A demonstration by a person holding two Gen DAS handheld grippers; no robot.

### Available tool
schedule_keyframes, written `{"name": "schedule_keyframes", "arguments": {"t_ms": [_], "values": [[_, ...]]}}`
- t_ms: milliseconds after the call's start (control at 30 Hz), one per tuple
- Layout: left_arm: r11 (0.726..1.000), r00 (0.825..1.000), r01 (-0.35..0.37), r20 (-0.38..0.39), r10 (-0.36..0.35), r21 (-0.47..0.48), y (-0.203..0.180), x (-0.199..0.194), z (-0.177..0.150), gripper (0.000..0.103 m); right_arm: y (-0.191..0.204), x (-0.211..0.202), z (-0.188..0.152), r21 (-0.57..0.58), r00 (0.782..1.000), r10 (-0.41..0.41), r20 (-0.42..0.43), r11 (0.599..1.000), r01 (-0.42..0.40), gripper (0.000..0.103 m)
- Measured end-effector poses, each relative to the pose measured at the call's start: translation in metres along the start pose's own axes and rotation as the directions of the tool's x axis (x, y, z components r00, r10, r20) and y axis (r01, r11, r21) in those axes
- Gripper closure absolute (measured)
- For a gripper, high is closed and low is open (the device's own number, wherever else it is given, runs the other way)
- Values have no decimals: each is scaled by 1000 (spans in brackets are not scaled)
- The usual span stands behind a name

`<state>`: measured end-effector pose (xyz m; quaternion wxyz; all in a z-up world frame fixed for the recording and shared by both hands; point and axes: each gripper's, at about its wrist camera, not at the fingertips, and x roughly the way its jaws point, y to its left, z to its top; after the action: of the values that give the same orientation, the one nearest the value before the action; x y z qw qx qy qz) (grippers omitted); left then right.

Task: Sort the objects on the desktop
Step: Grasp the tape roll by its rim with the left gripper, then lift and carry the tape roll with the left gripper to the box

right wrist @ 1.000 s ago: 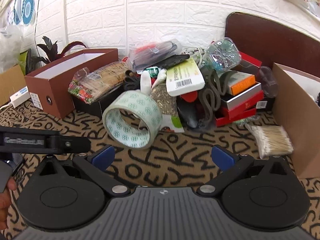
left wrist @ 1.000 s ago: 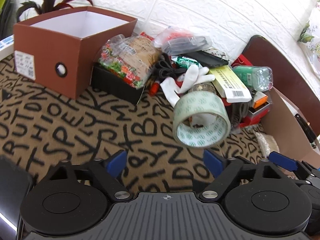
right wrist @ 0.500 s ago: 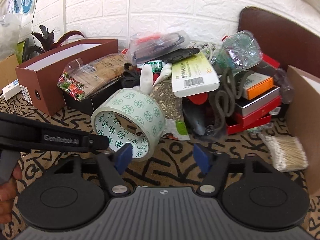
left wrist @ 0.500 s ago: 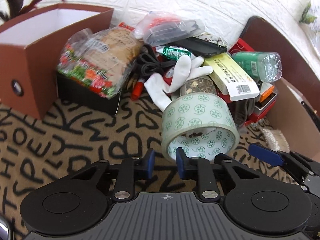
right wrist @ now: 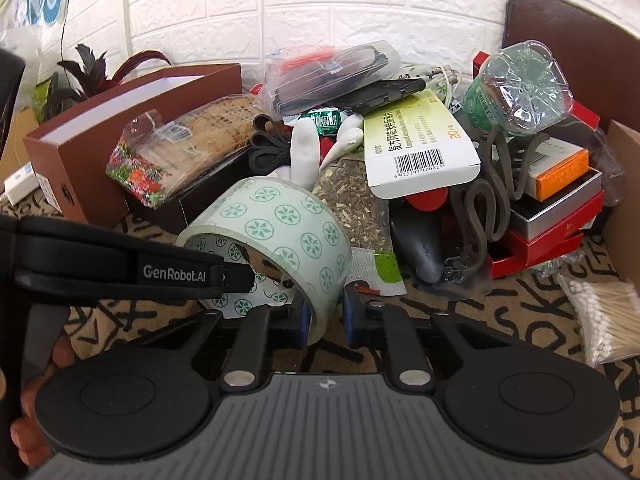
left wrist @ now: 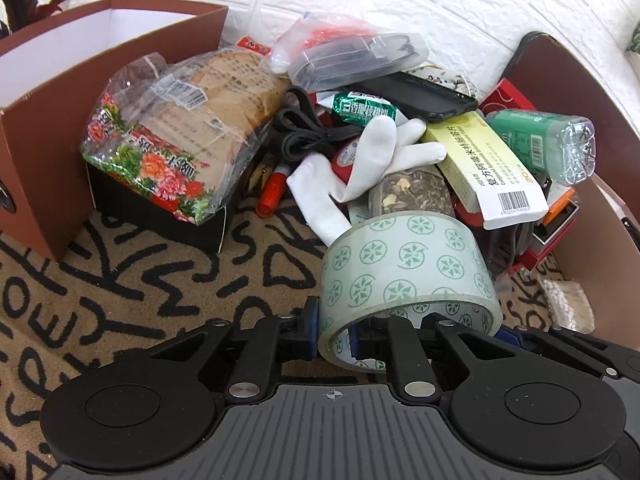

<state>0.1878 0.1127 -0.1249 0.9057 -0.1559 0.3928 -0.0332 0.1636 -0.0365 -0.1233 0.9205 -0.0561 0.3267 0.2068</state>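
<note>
A roll of pale green patterned tape (left wrist: 408, 276) stands on edge on the lettered mat, in front of a pile of desk clutter. My left gripper (left wrist: 334, 336) is shut on the roll's near wall, one finger outside and one inside the ring. My right gripper (right wrist: 326, 316) is shut on the same roll (right wrist: 280, 232) at its right wall. The left gripper's black arm (right wrist: 116, 268) crosses the right wrist view from the left.
A brown open box (left wrist: 52, 120) stands at the left, a snack bag (left wrist: 176, 136) on a black box beside it. The pile holds a white glove (left wrist: 372, 164), a medicine carton (right wrist: 416, 148), a green bottle (right wrist: 516, 88) and red boxes (right wrist: 552, 232). Cotton swabs (right wrist: 604, 320) and a cardboard box (left wrist: 600, 256) lie at the right.
Both grippers moved forward to the tape roll and closed from wide open onto its wall, the left one first.
</note>
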Motion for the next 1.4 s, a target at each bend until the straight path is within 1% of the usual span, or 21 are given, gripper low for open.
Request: {"name": "schedule_keyframes", "arguments": {"t_ms": [67, 233, 300, 400, 567, 633, 667, 767, 867, 933, 1000, 1067, 1100, 1167, 1200, 1267, 1333, 1367, 1400], "values": [[1000, 1000, 3, -3, -3, 4, -2, -4, -1, 91, -2, -4, 0, -1, 1000, 9, 4, 1000, -9, 84], [1000, 1000, -4, -3, 4, 22, -12, -25, -9, 91, -5, -23, -2, 11, 999, 33, -1, 999, -33, 84], [1000, 1000, -3, -22, 4, 29, -17, -34, -15, 91, -6, -33, -3, 18, 999, 42, -20, 999, -41, 84], [999, 998, 0, -56, 2, 33, -24, -49, -27, 90, -11, -50, -8, 63, 996, 68, -61, 996, -64, 84], [1000, 995, 14, -101, -12, 14, -34, -73, -52, 88, -17, -81, -24, 105, 986, 106, -126, 990, -93, 83], [1000, 993, 16, -117, -14, 18, -39, -83, -62, 81, -17, -93, -33, 113, 981, 120, -155, 988, -103, 83], [1000, 992, 25, -123, -23, 16, -42, -87, -68, 68, -18, -98, -38, 127, 978, 127, -168, 986, -106, 83], [999, 990, 36, -139, -35, 11, -46, -93, -82, 68, -23, -109, -51, 172, 971, 150, -185, 978, -118, 83], [1000, 986, 26, -166, -23, 15, -47, -86, -90, 67, -28, -108, -61, 201, 969, 148, -199, 974, -108, 81], [1000, 988, 25, -156, -24, 5, -47, -86, -93, 67, -31, -109, -65, 222, 969, 152, -193, 969, -107, 80], [1000, 990, 20, -141, -17, 14, -49, -87, -93, 65, -32, -111, -66, 224, 973, 148, -179, 969, -107, 80], [999, 993, 11, -118, -7, 32, -52, -89, -92, 60, -31, -111, -65, 212, 976, 134, -170, 972, -96, 80], [999, 995, 7, -104, -4, 35, -52, -90, -93, 52, -31, -111, -64, 203, 979, 123, -163, 975, -89, 80], [999, 997, -8, -79, 11, 32, -52, -90, -92, 46, -29, -112, -65, 187, 985, 102, -142, 980, -75, 80], [999, 997, -13, -77, 16, 32, -51, -88, -92, 47, -29, -111, -65, 181, 987, 92, -130, 981, -68, 80], [1000, 996, 0, -95, 2, 23, -49, -84, -91, 50, -28, -110, -64, 164, 991, 66, -120, 985, -46, 80], [1000, 995, 8, -104, -6, 18, -47, -81, -91, 57, -30, -109, -65, 162, 993, 50, -106, 986, -33, 80], [1000, 994, 11, -105, -9, 20, -47, -80, -91, 69, -31, -108, -64, 169, 994, 46, -104, 985, -28, 80], [1000, 995, 14, -100, -12, 22, -48, -79, -91, 70, -32, -108, -64, 177, 994, 49, -97, 984, -31, 80]]}}
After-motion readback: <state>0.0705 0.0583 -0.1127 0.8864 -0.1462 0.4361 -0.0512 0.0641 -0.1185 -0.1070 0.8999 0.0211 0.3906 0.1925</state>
